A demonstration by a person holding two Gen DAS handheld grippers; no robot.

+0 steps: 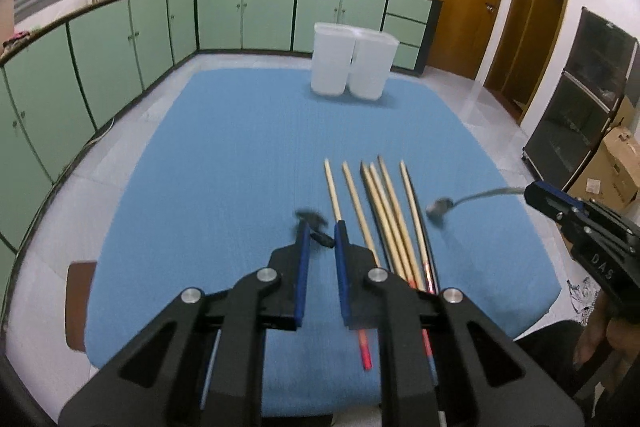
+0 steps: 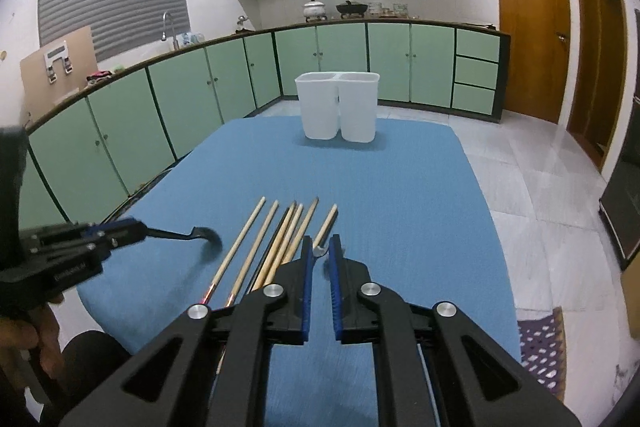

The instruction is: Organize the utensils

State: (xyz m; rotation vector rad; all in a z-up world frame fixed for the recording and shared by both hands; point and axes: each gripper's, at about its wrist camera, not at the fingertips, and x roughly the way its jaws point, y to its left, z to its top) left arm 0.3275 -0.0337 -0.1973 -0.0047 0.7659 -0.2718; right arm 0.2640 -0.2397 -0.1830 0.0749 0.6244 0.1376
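We held a utensil in each tool; the left gripper [image 1: 320, 227] was clenched on a black utensil [image 2: 188, 234], a dark hooked handle or spoon whose far end we could not identify, and the right gripper [image 2: 322, 247] was clamped on the handle of a metal spoon [image 1: 444, 206]; both pieces hung clear of the blue mat [image 1: 240, 147], gripped only at their handle ends. The chopsticks [image 1: 384, 211] lay in a loose fan on the mat between the two tools, several touching one another; the two white containers [image 2: 338, 107] stood side by side at the far end, well apart from us and seemingly empty, though we could not see inside.

We judged the grips the chief risk; each utensil stuck out sideways from a narrow pinch, so it could pivot or slip on the way to the bins; a tilted spoon could catch a rim and tip the light container; either dangling end, carried low, could scatter the chopsticks; and with both tools heading to adjacent bins, they could collide.
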